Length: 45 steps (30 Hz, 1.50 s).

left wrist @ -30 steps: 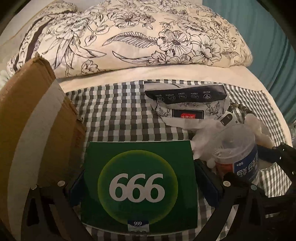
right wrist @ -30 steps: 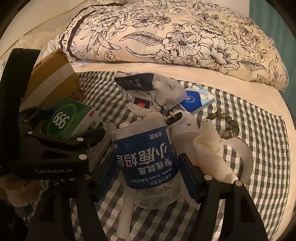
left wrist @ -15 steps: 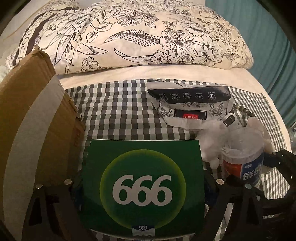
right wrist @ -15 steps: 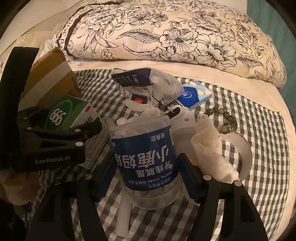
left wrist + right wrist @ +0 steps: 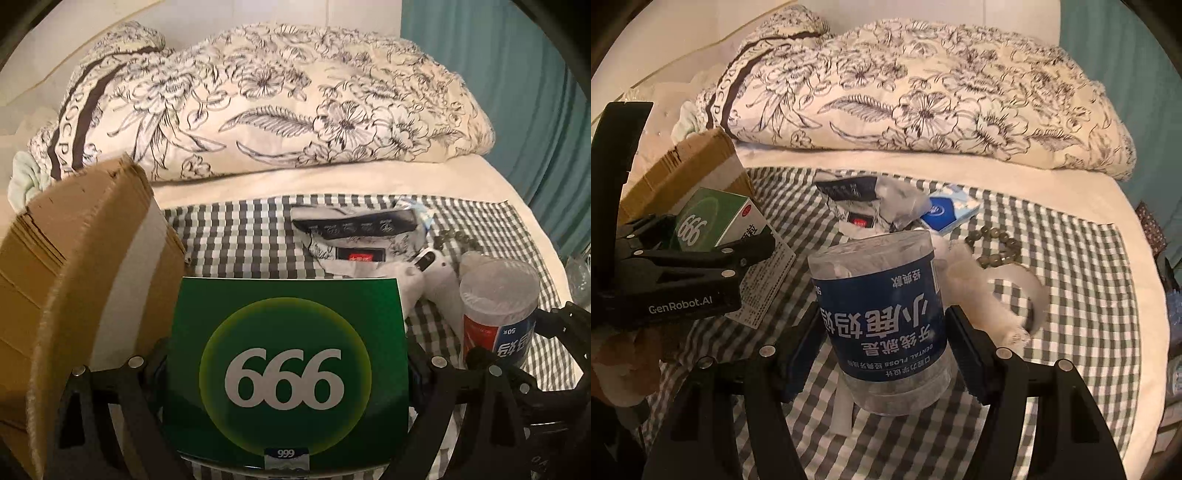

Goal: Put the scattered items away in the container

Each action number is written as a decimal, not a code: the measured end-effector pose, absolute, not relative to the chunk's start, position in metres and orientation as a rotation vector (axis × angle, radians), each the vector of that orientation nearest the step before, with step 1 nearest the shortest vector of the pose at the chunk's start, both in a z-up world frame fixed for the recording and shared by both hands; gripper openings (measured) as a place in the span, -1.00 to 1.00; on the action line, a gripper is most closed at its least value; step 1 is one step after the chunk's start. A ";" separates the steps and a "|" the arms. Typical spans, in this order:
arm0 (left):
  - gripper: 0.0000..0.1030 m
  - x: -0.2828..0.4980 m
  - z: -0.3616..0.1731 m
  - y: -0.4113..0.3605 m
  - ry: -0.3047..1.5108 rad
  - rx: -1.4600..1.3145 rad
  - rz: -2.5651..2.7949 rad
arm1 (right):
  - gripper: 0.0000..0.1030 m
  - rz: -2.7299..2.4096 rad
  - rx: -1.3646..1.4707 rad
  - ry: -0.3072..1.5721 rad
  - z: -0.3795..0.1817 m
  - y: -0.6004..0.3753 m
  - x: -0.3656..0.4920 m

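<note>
Where clamped, green box [image 5: 284, 373] reads 666.

Both held things now sit higher above the checked cloth [image 5: 1071, 258] than a second ago: the green "666" cardboard box [image 5: 288, 365] in the left gripper [image 5: 288, 369], and the clear blue-labelled dental floss jar [image 5: 882, 317] in the right gripper [image 5: 886, 339].

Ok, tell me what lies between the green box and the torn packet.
Only bare checked cloth between green box and torn packet, seen in the left wrist view.
</note>
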<state>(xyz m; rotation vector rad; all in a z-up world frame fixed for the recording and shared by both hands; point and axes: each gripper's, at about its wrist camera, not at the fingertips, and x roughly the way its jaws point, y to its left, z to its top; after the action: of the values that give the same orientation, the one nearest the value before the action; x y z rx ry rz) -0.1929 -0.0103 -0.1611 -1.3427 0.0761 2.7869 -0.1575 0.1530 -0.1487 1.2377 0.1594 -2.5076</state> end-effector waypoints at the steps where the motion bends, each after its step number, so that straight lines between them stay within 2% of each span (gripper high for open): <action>1: 0.82 -0.190 -0.156 -0.009 0.078 -1.329 2.793 | 0.28 -2.515 1.228 0.158 -0.145 0.154 -0.155; 20: 0.82 -0.129 -0.073 0.000 0.112 -1.087 2.892 | 0.28 -2.632 1.045 0.131 -0.067 0.174 -0.103; 31: 0.82 -0.095 -0.026 -0.008 0.071 -0.948 2.948 | 0.28 -2.701 0.909 0.117 -0.019 0.177 -0.071; 45: 0.82 -0.058 0.015 -0.022 0.051 -0.822 3.007 | 0.28 -2.739 0.756 0.121 0.026 0.164 -0.036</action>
<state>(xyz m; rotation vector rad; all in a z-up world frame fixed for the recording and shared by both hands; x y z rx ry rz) -0.0584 -0.0225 0.0149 -0.8220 0.0514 3.0070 -0.0364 0.1642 0.0263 0.7562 0.1208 -2.7394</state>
